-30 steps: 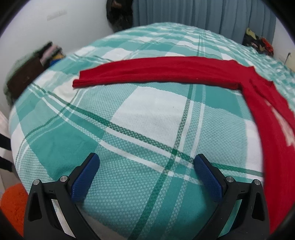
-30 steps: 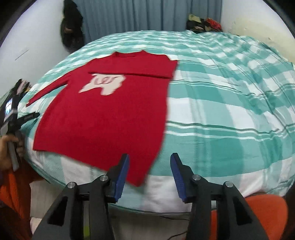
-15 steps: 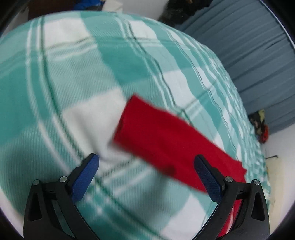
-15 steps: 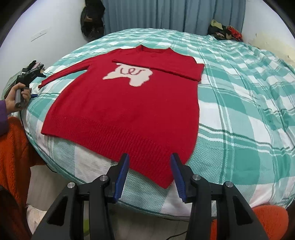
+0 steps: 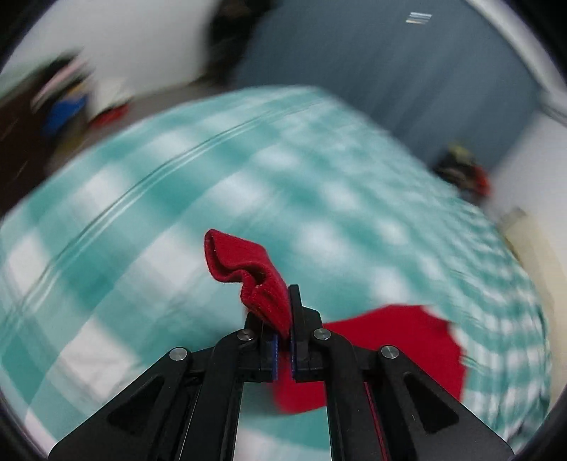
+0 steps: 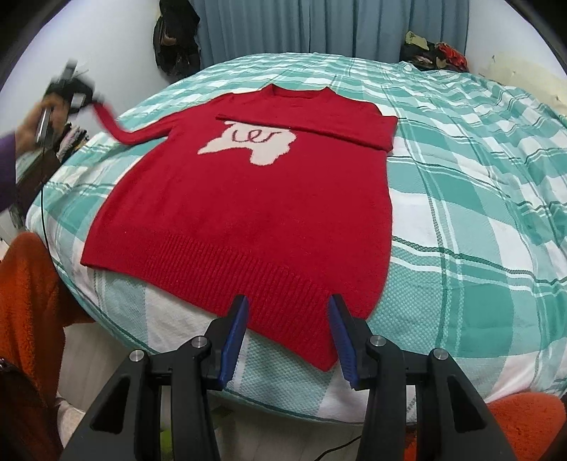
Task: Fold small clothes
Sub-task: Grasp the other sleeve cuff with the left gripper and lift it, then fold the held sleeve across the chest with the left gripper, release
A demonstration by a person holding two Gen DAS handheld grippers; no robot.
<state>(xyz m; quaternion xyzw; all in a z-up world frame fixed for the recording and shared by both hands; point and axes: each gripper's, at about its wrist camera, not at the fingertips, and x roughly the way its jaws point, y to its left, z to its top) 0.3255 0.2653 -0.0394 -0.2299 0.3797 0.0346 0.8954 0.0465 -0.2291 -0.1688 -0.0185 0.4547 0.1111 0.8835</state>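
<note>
A red sweater (image 6: 248, 198) with a white patch on the chest lies flat on the teal plaid bed (image 6: 478, 212). Its right sleeve is folded across the chest. My left gripper (image 5: 282, 340) is shut on the cuff of the left sleeve (image 5: 244, 269) and holds it lifted above the bed; it also shows in the right wrist view (image 6: 76, 97) at the far left, blurred. My right gripper (image 6: 287, 340) is open and empty, hovering over the sweater's ribbed hem near the bed's front edge.
A grey-blue curtain (image 6: 319, 25) hangs behind the bed. Dark clothes (image 6: 432, 53) lie at the far right corner and a dark item (image 6: 177, 39) hangs at the far left. Stacked clothes (image 6: 71, 142) sit left of the bed. Orange fabric (image 6: 32, 301) is at the near left.
My left gripper has closed on the left sleeve's cuff and lifted it off the bed. My right gripper stayed open and moved slightly in over the hem.
</note>
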